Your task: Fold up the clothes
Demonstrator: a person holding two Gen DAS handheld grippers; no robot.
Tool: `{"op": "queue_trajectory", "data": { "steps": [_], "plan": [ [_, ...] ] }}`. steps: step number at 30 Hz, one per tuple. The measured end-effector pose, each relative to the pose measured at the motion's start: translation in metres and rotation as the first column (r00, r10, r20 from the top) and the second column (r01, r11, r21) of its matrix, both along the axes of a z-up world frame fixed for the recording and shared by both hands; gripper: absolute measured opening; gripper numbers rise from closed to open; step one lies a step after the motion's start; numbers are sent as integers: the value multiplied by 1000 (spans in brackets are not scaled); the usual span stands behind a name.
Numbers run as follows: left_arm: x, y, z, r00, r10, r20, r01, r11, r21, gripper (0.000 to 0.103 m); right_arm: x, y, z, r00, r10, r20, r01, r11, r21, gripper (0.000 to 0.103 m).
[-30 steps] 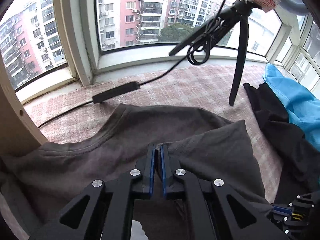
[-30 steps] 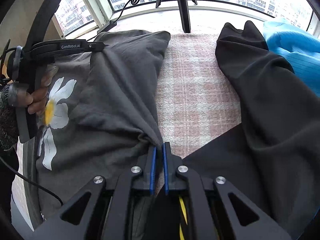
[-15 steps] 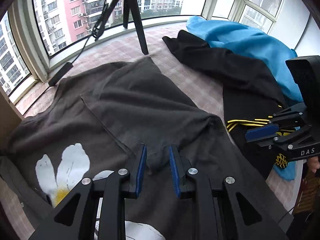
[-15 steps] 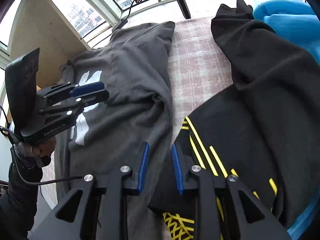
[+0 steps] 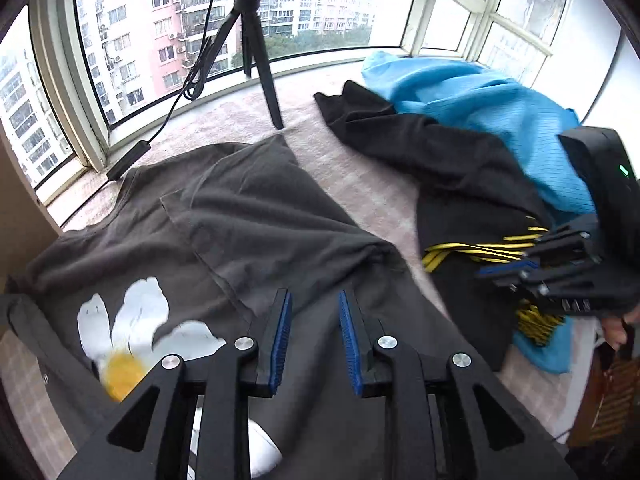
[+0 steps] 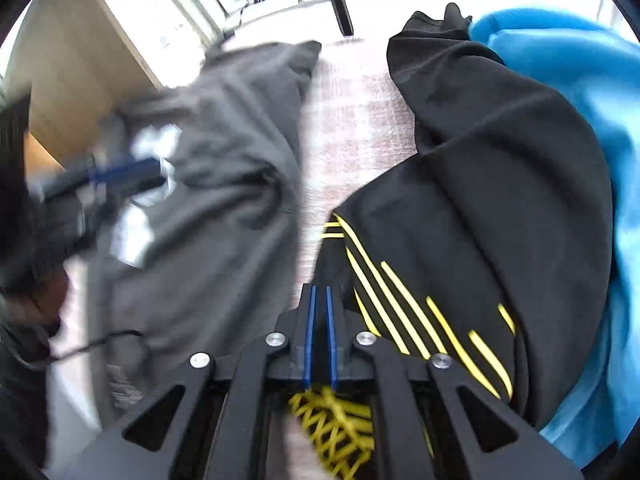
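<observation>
The grey T-shirt lies under and ahead of the left hand-held gripper, one side flapped over its flower print. That gripper's pads are spread and hold nothing, so the loose flap could slide back open. The right hand-held gripper is pressed nearly together, with the black yellow-striped garment just ahead and to its right; whether cloth is pinched I cannot tell, and dragging it could pull the blue garment beyond along. The right view's left side is motion-blurred; the shirt's near hem is hidden.
</observation>
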State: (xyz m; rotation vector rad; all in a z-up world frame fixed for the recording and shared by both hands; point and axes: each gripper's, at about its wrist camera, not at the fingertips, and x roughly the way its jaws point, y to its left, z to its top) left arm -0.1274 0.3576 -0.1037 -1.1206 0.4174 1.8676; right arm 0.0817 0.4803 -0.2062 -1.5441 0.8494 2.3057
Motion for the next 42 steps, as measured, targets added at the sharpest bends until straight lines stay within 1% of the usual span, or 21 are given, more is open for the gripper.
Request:
{"op": "queue_trajectory", "data": {
  "steps": [1, 3, 5, 7, 9, 11, 12, 13, 14, 16, 19, 22, 26, 28, 32, 34, 35, 36, 37, 40, 42],
  "plan": [
    [17, -10, 8, 1000, -4, -6, 4, 1000, 11, 24, 8, 2, 7, 999, -2, -38, 0, 999, -42, 12],
    [50, -31, 24, 1000, -11, -17, 11, 999, 33, 24, 27, 6, 30, 995, -1, -98, -7, 997, -74, 20],
    [82, -55, 41, 1000, -1, -29, 2, 999, 54, 24, 47, 10, 52, 988, -2, -157, -15, 994, -105, 20],
    [109, -83, 56, 999, 40, 0, -40, 996, 82, 28, 66, 16, 79, 979, -3, -204, -23, 992, -126, 20],
    [139, -108, 64, 997, 80, 16, -81, 994, 72, 31, 95, 30, 114, 964, -7, -267, -36, 987, -155, 20],
    [173, -129, 66, 989, 146, -7, -146, 989, 39, 33, 126, 41, 142, 950, -14, -312, -39, 986, -162, 27],
    [191, -135, 64, 984, 175, 15, -175, 984, 32, 33, 141, 47, 156, 943, -18, -334, -40, 985, -165, 36],
    [209, -136, 57, 980, 189, 59, -192, 981, 43, 33, 150, 45, 161, 945, 9, -326, -53, 991, -126, 41],
    [227, -137, 51, 974, 200, 102, -206, 977, 53, 33, 158, 42, 166, 948, 37, -315, -66, 994, -85, 41],
    [273, -122, 30, 968, 173, 184, -188, 980, 67, 33, 160, 32, 153, 958, 79, -276, -105, 991, -82, 41],
    [334, -85, 1, 966, 85, 245, -108, 991, 80, 33, 161, 19, 136, 964, 132, -230, -155, 984, -88, 41],
    [374, -50, -21, 970, 34, 241, -49, 997, 53, 33, 156, 10, 125, 963, 164, -214, -190, 976, -106, 41],
    [392, -24, -36, 976, 50, 210, -57, 998, 26, 33, 151, -3, 110, 959, 208, -192, -235, 963, -131, 41],
    [393, -19, -41, 978, 64, 201, -69, 997, 19, 36, 148, -10, 102, 956, 230, -182, -257, 956, -144, 41],
    [391, -14, -52, 980, 123, 156, -121, 992, -25, 34, 148, -24, 103, 950, 256, -176, -281, 951, -131, 41],
    [391, -14, -54, 982, 140, 127, -137, 990, -33, 26, 149, -31, 103, 949, 264, -173, -287, 949, -127, 41],
    [392, -14, -55, 984, 134, 114, -131, 991, -36, 12, 149, -34, 103, 949, 267, -170, -289, 949, -125, 41],
    [392, -15, -55, 983, 119, 139, -116, 993, -29, 4, 149, -37, 103, 948, 269, -167, -291, 948, -125, 41],
    [391, -16, -55, 977, 97, 192, -97, 995, -10, 4, 149, -40, 103, 948, 272, -164, -293, 948, -124, 41],
    [393, -18, -49, 978, 85, 188, -86, 996, -3, 4, 143, -45, 103, 947, 274, -166, -295, 948, -118, 41],
    [388, -23, -44, 969, 103, 223, -110, 994, 19, 4, 128, -44, 105, 948, 267, -174, -285, 955, -86, 41]
  ]
}}
